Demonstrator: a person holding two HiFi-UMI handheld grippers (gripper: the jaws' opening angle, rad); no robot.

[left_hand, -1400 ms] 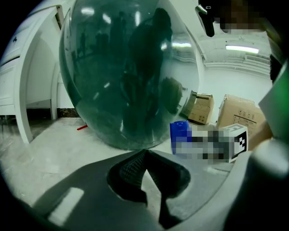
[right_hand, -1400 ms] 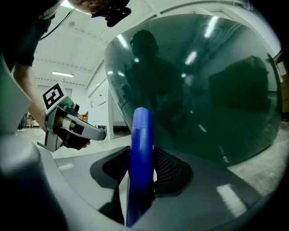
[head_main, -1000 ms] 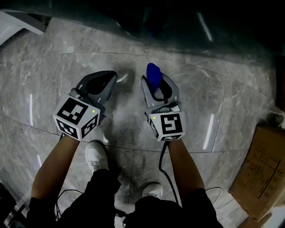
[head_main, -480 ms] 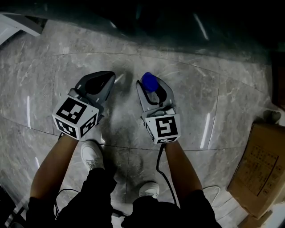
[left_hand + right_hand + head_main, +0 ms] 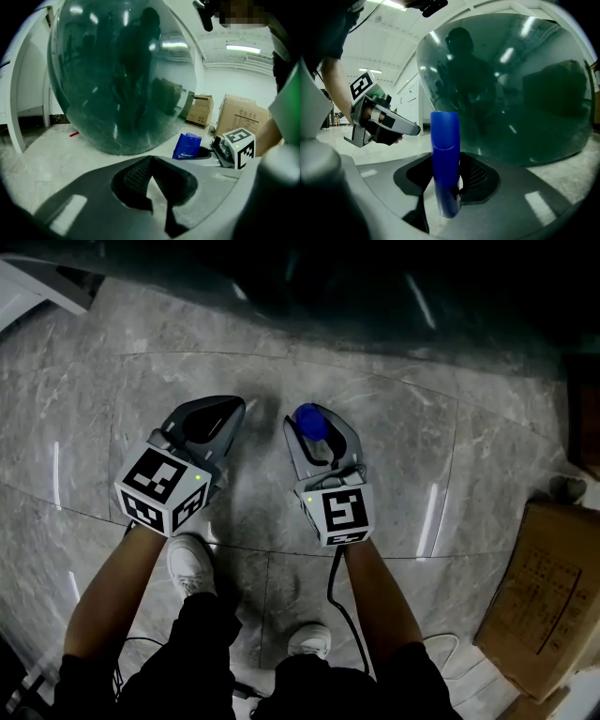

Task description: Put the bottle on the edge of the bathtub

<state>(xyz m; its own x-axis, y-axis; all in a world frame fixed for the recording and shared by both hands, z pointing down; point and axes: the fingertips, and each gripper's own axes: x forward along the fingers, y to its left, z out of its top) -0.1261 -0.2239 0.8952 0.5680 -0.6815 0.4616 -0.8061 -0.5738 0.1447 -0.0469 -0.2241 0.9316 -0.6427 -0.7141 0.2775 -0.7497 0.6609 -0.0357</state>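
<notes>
Bathtub (image 5: 511, 79): one, dark and glossy, on the marble floor (image 5: 469, 456).
Bottle (image 5: 444, 154): one, blue, upright, held in front of the bathtub, clear of its edge.
Right gripper (image 5: 319, 426): clenched on the bottle.
Left gripper (image 5: 225, 409): jaws pressed together, empty, facing the bathtub.
Cardboard boxes (image 5: 241, 115): two, beside the bathtub.

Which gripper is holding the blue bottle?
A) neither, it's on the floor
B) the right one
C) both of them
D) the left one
B: in the right gripper view the blue bottle stands pinched between the jaws of the right gripper, while the left gripper has its jaws closed together with nothing in them.
</notes>
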